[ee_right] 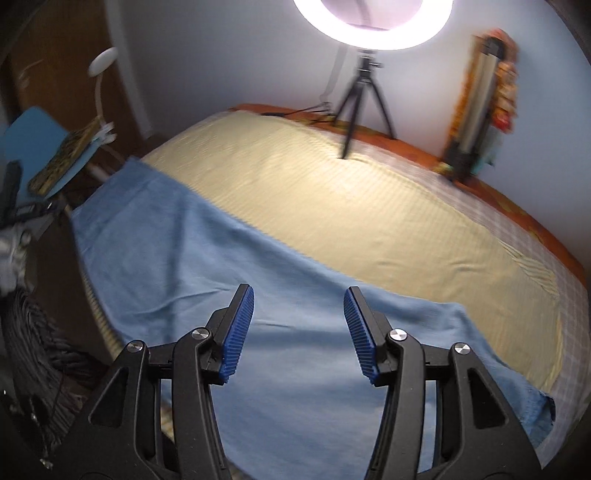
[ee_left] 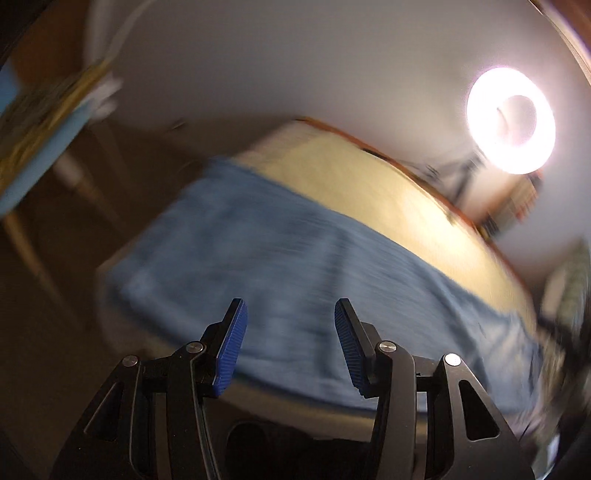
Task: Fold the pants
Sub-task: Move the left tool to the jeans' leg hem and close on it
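The whole left wrist view is smeared by motion, so the blue pants [ee_left: 295, 280] show no seams or folds. In the right wrist view the ring light [ee_right: 373, 33] is cut off by the top edge, and the pants [ee_right: 229, 277] run under the right gripper [ee_right: 298, 330] out of sight.

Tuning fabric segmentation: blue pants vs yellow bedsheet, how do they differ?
The blue pants are plain; the yellow bedsheet is finely striped. The pants lie along the near edge, on top of the bedsheet, which spreads on to the far wall. Both lie flat, lightly wrinkled.
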